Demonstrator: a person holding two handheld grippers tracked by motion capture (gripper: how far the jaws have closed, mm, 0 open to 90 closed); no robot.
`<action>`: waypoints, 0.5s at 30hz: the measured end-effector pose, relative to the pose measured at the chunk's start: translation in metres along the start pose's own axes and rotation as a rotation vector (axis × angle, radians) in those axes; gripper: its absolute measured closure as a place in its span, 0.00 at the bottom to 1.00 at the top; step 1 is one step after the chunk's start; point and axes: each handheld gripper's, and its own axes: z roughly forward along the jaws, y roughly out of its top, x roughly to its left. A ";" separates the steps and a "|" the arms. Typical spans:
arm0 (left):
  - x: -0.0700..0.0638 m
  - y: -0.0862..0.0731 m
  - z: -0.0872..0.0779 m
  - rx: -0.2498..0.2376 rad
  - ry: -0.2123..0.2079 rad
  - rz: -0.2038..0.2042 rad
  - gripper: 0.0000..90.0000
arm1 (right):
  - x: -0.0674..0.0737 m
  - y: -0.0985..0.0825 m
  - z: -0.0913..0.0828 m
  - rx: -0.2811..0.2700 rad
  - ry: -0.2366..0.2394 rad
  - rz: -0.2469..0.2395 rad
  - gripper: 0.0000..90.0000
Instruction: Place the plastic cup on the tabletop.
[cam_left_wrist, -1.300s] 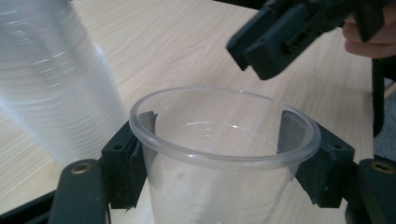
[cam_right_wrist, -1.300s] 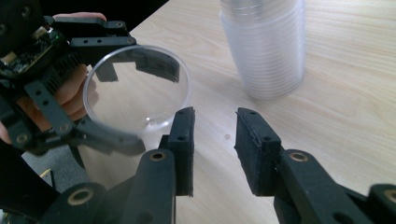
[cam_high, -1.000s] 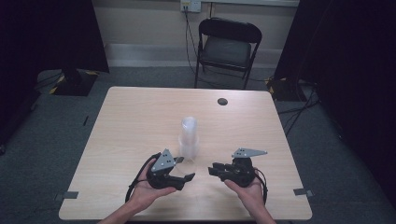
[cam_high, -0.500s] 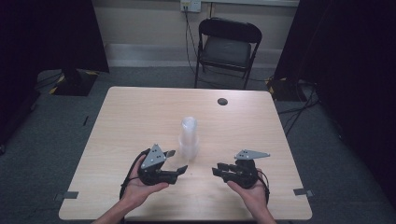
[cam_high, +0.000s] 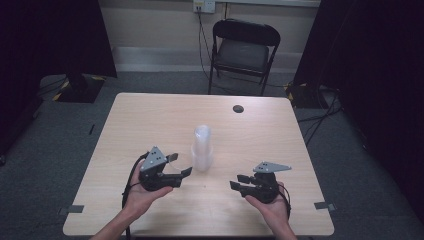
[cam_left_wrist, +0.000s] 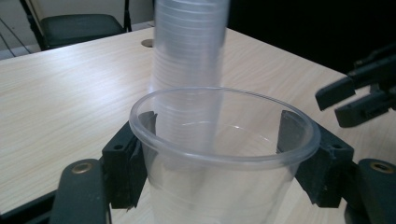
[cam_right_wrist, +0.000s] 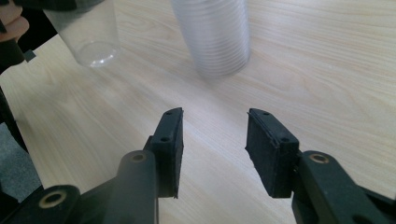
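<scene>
Left gripper (cam_left_wrist: 219, 154) is pinching one clear cup (cam_left_wrist: 224, 158) by its rim, holding it off the stack (cam_high: 202, 149) standing mid-tabletop (cam_high: 150, 120). Right gripper (cam_right_wrist: 215, 149) is hovering near the stack, jaws spread with nothing between, having just been opening. One cup looks separated; setting it down and pulling the rest is left

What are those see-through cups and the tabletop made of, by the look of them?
The single cup clamped in the left hand-held gripper looks like thin clear plastic: the jaw pads show through its glossy wall. The stack of cups looks the same, cloudier where walls overlap. The table shows pale wood grain, matte; probably laminate, though real wood can't be ruled out.
</scene>
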 end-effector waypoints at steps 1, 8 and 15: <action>0.002 0.001 -0.001 -0.003 0.009 -0.001 0.32 | 0.000 0.000 0.000 0.003 -0.002 0.002 0.63; 0.014 0.010 -0.001 -0.042 0.065 -0.019 0.32 | -0.003 -0.001 0.000 0.005 -0.008 0.011 0.63; 0.023 0.016 -0.001 -0.066 0.122 -0.014 0.32 | -0.004 -0.001 0.000 0.003 -0.009 0.020 0.62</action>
